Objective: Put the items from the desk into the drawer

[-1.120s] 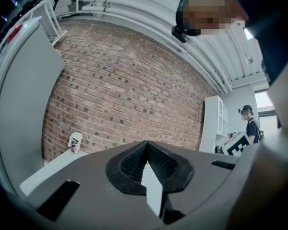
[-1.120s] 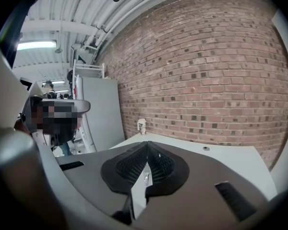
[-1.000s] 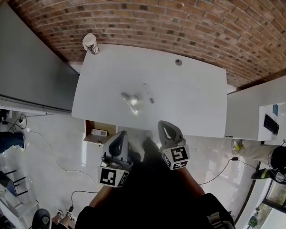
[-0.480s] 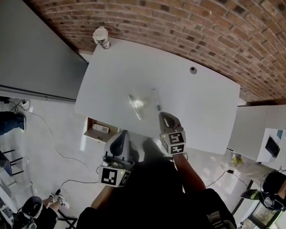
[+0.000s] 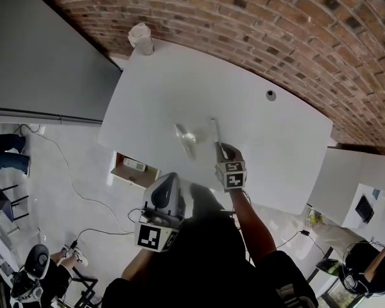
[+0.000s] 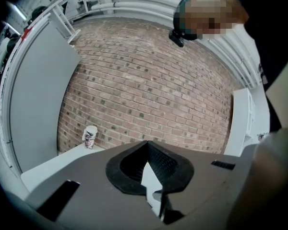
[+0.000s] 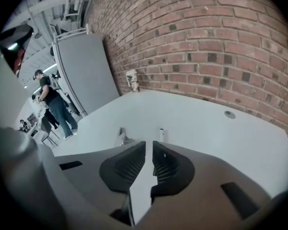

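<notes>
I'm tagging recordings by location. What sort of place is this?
Most likely an office or studio workspace: a white desk by a bare brick wall, a grey partition panel beside it, and cables trailing over the pale floor.

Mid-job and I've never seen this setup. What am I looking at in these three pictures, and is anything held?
There is no robot: a person carries a hand-held gripper in each hand. The head view comes from a camera on the person's head, looking down; the other two come from cameras riding on the grippers. On the white desk lie a pen and a small shiny item, with a paper cup at the far corner. An open drawer shows below the desk's left edge. The left hand-held gripper is shut and empty; the right hand-held gripper, jaws slightly apart near the pen, holds nothing.
</notes>
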The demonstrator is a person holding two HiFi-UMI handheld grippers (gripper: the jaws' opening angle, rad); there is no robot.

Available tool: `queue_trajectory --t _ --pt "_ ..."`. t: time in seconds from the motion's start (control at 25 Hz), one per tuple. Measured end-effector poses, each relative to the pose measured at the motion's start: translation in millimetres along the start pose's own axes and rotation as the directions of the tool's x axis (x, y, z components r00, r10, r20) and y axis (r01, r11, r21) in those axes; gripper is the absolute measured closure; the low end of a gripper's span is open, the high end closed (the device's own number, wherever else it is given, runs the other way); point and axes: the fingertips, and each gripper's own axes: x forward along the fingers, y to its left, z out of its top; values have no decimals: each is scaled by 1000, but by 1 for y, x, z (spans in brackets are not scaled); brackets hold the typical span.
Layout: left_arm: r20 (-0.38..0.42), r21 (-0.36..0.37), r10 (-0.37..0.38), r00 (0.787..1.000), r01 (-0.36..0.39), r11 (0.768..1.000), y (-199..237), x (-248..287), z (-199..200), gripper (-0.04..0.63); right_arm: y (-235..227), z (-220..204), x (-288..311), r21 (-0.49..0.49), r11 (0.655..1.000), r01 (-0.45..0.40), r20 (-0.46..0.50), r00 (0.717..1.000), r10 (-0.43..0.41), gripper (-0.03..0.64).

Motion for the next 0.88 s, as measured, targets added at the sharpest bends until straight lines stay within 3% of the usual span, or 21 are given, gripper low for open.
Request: queue_trajectory --t 0.12,0.4,0.64,0.88 --pt "-14 -10 7 1000 -7 1000 2 3 -5 594 -6 -18 20 -1 1000 10 -67 998 -10 538" --pt "1 -20 33 999 -33 999 7 5 -5 594 -14 -52 54 -4 1000 19 -187 982 -19 503" --pt "13 -12 61 998 -61 998 8 0 -1 594 -20 -80 70 -5 999 42 -276 960 -41 503" --pt "14 -12 91 996 -90 996 10 -13 -3 594 -24 -86 73 -28 998 58 -278 958 -63 523"
